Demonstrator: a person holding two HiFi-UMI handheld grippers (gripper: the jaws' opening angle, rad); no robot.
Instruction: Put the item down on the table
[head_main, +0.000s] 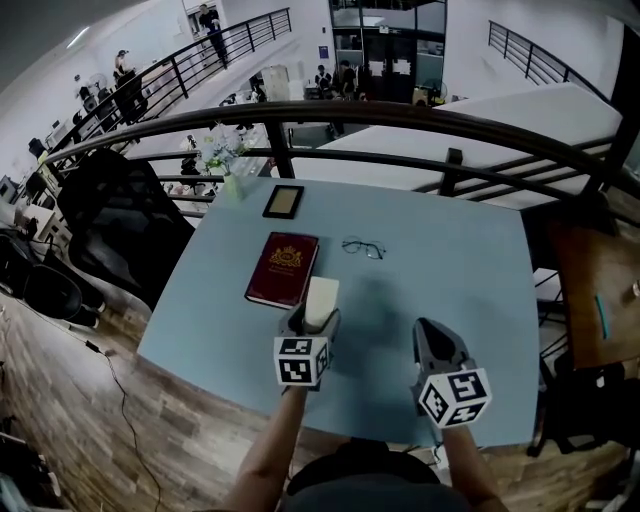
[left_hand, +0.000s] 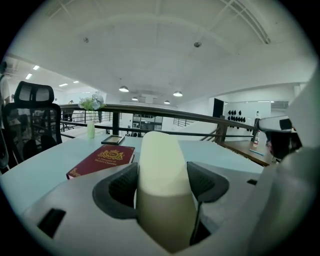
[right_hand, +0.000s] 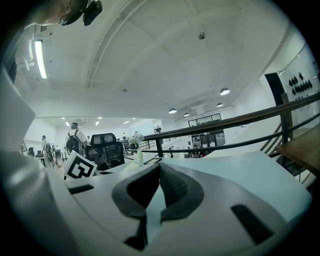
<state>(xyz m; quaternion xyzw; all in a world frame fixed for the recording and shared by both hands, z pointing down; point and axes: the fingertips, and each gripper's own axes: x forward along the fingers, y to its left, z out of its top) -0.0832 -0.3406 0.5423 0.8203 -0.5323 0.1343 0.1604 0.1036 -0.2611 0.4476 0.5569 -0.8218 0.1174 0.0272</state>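
A cream, rounded oblong item (head_main: 321, 302) stands upright between the jaws of my left gripper (head_main: 318, 320), which is shut on it. In the left gripper view the item (left_hand: 161, 185) fills the gap between the dark pads (left_hand: 122, 187). It hangs over the pale blue table (head_main: 450, 280), just right of a dark red book (head_main: 284, 268). I cannot tell whether it touches the tabletop. My right gripper (head_main: 437, 345) hovers over the table's near right part; in the right gripper view its jaws (right_hand: 157, 192) stand together with nothing between them.
Eyeglasses (head_main: 363, 248) lie beyond the item. A small framed picture (head_main: 283, 201) and a green vase with flowers (head_main: 232, 187) stand at the far left. A black office chair (head_main: 120, 220) is left of the table; a dark railing (head_main: 400, 120) runs behind it.
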